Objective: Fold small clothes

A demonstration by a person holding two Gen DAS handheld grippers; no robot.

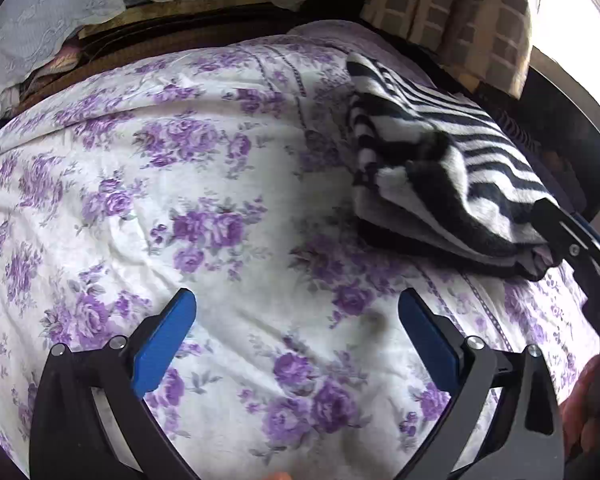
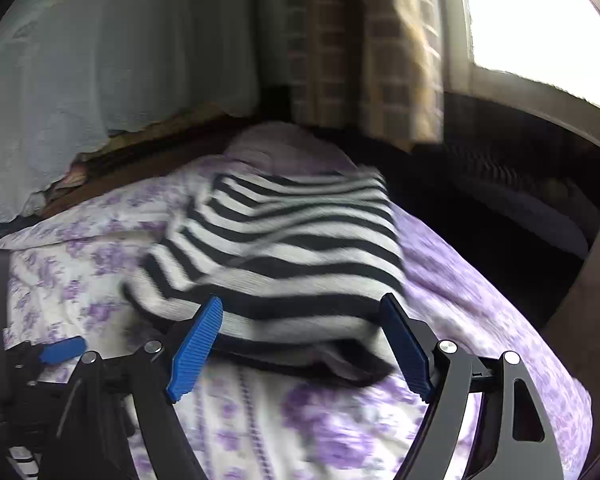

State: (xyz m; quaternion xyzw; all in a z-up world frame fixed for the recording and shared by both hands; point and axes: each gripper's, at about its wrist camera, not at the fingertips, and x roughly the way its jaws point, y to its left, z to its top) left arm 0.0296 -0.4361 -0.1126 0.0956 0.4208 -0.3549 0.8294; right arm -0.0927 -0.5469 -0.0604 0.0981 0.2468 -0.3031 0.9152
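Striped knit garment (image 2: 284, 256), folded, on floral bedspread (image 1: 228, 184), long axis running away from the cameras; directly ahead of right gripper (image 2: 300, 344), jaws spread, nearer; off to the right of left gripper (image 1: 298, 340), jaws spread, empty.

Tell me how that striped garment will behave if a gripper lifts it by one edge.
The striped garment looks soft and fuzzy, lying in folded layers on the floral bedsheet, so it would probably droop and unfold rather than stay flat. Its plush pile suggests a decent grip, not slippery. It seems light, though thick for its size.
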